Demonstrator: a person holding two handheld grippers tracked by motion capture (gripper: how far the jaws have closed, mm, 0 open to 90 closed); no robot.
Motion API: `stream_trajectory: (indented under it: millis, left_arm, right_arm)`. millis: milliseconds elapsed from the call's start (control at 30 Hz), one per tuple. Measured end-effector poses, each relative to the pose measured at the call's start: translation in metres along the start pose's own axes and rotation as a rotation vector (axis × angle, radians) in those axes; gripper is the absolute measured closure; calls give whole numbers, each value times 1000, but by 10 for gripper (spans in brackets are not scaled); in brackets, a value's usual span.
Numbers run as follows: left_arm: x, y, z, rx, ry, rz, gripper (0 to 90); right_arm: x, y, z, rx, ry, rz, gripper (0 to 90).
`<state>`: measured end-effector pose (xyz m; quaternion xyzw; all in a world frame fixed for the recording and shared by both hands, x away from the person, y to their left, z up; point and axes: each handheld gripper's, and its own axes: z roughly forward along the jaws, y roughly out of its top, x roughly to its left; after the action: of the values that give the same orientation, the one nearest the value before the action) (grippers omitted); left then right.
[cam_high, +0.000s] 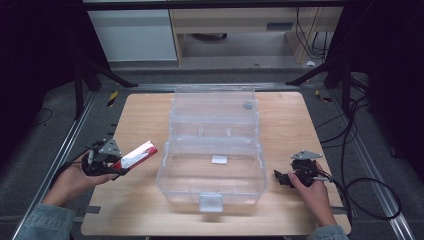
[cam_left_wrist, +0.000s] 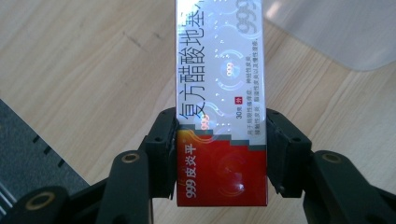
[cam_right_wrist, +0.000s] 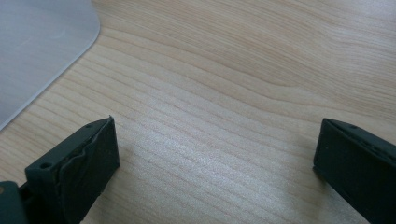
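A wooden table (cam_high: 290, 120) carries a clear plastic case (cam_high: 212, 172), lid thrown open, a small white label on its floor. Left of the case, the left gripper (cam_left_wrist: 220, 140) pinches a red-and-white medicine box (cam_left_wrist: 220, 93) by its long sides, held above the wood; it reads "999皮炎平" on the red end and "复方醋酸地塞" on the silvery white part, with "30g" in small print. Right of the case, the right gripper (cam_right_wrist: 215, 158) rests low over the wood, jaws spread wide.

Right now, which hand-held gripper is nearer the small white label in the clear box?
Right. It sits open off the box's right side; the left, holding a carton, is farther from the label.
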<state>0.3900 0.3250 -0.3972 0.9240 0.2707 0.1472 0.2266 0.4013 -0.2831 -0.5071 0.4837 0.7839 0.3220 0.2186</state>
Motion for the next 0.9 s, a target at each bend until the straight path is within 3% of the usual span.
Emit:
stream_trajectory:
  millis: [600,900]
  left_arm:
    - [3,44,-42,-69,24,82,508]
    - [-1,62,-52,-82,23,122,509]
  right_arm:
    - [0,0,0,2,4,-3,4]
    - [0,0,0,2,4,-3,5]
